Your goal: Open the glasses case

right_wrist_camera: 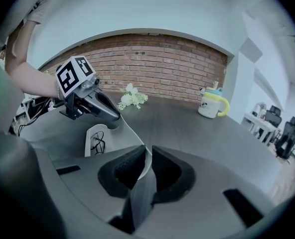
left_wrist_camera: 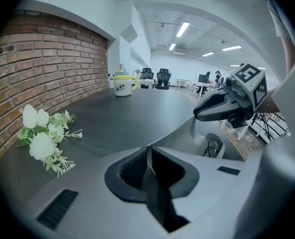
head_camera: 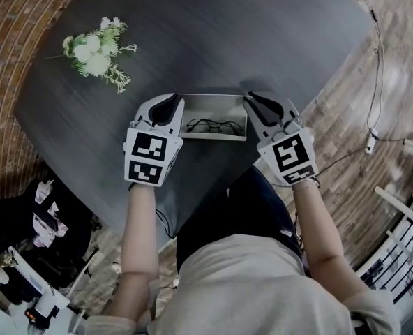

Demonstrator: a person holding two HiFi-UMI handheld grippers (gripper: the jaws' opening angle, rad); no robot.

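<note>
The grey glasses case [head_camera: 215,102] lies open near the table's front edge, with dark-framed glasses [head_camera: 213,125] inside it. My left gripper [head_camera: 166,105] is at the case's left end and my right gripper [head_camera: 259,103] at its right end. In the left gripper view the left gripper [left_wrist_camera: 148,153] is shut on a thin grey flap of the case [left_wrist_camera: 195,133]. The right gripper view shows the right gripper [right_wrist_camera: 146,156] pinching the same flap at the other end. The glasses [right_wrist_camera: 97,142] show past it, beneath the left gripper [right_wrist_camera: 100,107].
The dark table [head_camera: 227,33] carries a bunch of white flowers [head_camera: 97,53] at the back left and a mug with a yellow handle [right_wrist_camera: 212,103] farther off. A brick wall runs along the left. Cables lie on the wooden floor at the right.
</note>
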